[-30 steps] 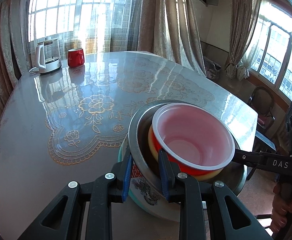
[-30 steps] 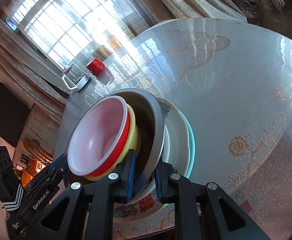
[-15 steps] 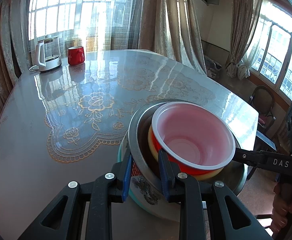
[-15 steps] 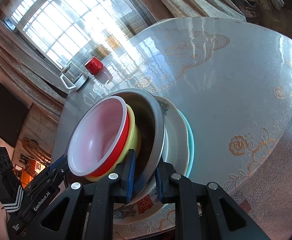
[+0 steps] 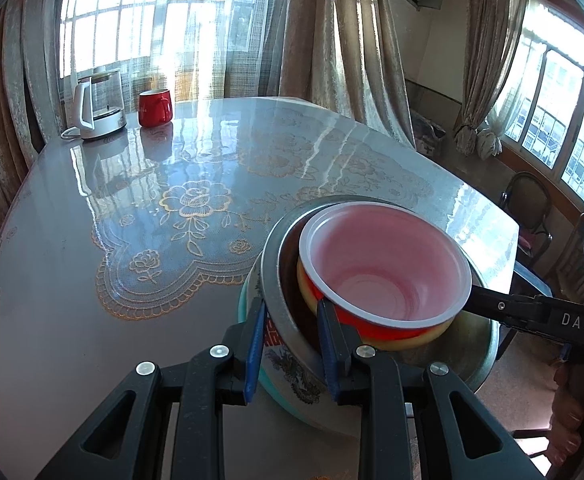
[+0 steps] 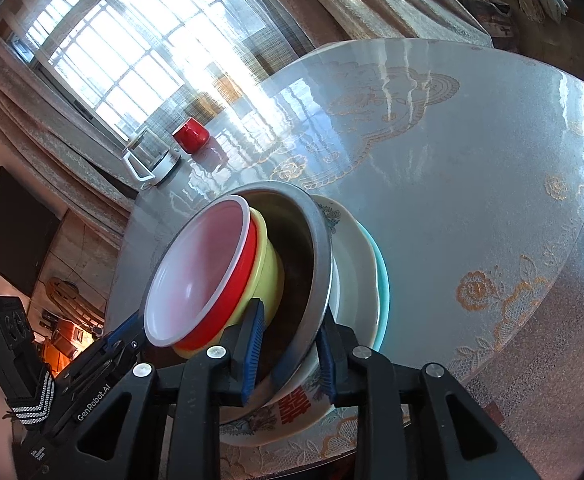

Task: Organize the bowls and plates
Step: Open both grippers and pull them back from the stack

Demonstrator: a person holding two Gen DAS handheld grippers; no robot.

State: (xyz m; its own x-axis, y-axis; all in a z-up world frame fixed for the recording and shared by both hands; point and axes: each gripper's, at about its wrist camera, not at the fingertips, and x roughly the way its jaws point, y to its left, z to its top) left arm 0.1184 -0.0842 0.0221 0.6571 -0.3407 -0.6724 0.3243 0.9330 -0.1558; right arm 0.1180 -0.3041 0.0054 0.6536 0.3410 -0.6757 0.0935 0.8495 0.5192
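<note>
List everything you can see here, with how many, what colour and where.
table: one, grey with gold lace pattern, under everything
kettle: one, glass and white, far edge
mug: one, red, beside the kettle
teal plate: one, bottom of the near stack
patterned plate: at least one, cream, on the teal plate
metal bowl: one, silver, on the plates
yellow bowl: one, inside the metal bowl
red bowl: one, white rim, nested on top
chair: one, dark, by the window
left tool: black, straddles the metal bowl's rim, grip unclear
right tool: black, jaws just opening, rim between them
hand: one, holding the right tool
</note>
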